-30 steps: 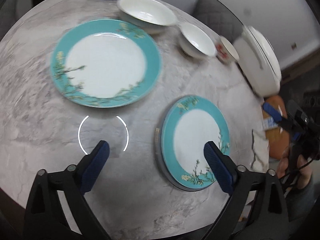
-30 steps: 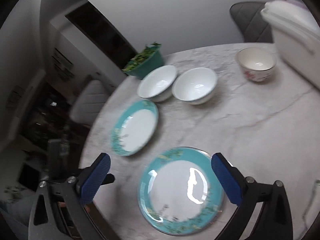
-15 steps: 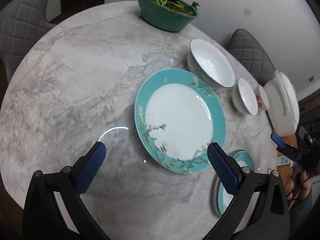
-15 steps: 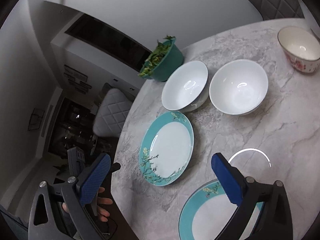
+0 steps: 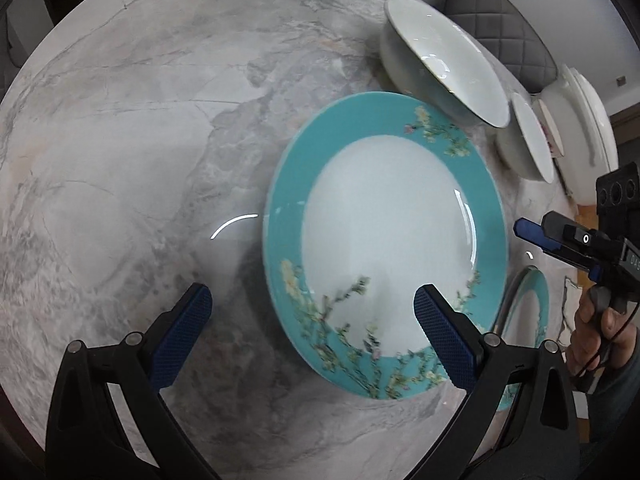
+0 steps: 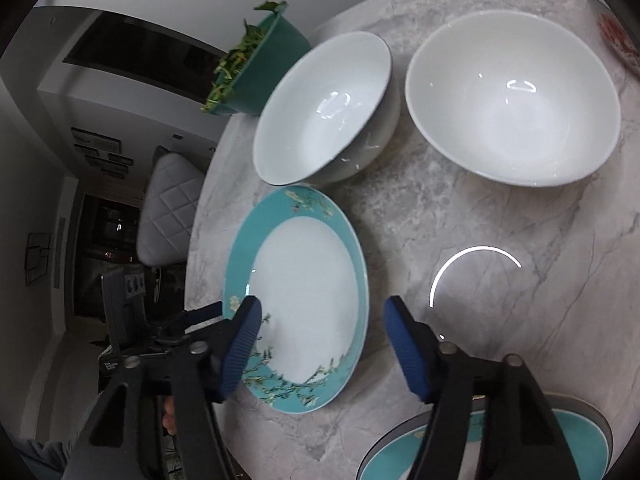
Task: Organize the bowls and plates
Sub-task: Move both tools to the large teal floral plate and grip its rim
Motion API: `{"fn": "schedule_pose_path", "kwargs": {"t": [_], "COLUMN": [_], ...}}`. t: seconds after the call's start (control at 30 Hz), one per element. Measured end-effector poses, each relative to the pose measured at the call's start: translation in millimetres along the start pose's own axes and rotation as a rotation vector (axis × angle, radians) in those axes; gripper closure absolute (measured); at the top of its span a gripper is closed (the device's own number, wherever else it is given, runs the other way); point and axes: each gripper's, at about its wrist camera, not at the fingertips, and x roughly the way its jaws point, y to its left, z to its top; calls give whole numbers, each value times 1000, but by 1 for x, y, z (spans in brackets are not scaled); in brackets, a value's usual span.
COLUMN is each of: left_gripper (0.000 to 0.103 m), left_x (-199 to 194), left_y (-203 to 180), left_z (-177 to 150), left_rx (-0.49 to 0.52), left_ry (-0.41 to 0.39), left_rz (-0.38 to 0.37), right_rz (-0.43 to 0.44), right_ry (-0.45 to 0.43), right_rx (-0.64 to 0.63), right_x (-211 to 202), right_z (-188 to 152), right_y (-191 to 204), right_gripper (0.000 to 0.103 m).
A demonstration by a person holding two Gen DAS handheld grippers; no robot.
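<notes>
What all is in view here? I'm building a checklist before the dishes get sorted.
Teal-rimmed plates: two, teal with white centre and blossom pattern; one between the grippers, one at the near table edge.
White bowls: two, white; side by side behind the plate.
Floral cup: one, white with red pattern; past the bowls.
Teal bowl of greens: one; far table edge.
White lidded appliance: one; right edge.
Table: one, grey marble.
Chairs: two, grey quilted.
Left gripper: open, empty.
Right gripper: jaws closing, nothing gripped.
</notes>
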Motion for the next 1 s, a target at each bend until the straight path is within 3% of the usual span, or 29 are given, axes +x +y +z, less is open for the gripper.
{"fn": "schedule_pose_path", "kwargs": {"t": [0.2,0.4,0.57,0.7,0.77,0.9,0.93,1.0], "left_gripper": [4,23,72,72,73,73,75,87], "left_x": [9,16,16,16,17,19,20,21], "left_y": [12,12,12,7,5,3,3,5], "left_z": [14,22,29,25,24,25,25,24], "left_rx": [-5,0,11,30,41,31,29,19], "left_ry": [5,0,8,16,23,32,32,39], "left_rz": [-1,32,46,43,47,49,44,8], "right_rz": [-21,-45,-72,-85,-102,-117,-120,-117], "right_ry": [60,92,115,134,156,169,169,171], "right_rx": [41,43,36,30,16,7,7,11], "right_x": [20,31,32,35,40,48,48,49], "right_z": [4,3,3,3,4,5,5,5], "right_y": [-11,-14,-13,-11,-8,-3,-3,-4], "right_gripper": [39,52,65,70,83,90,91,93]}}
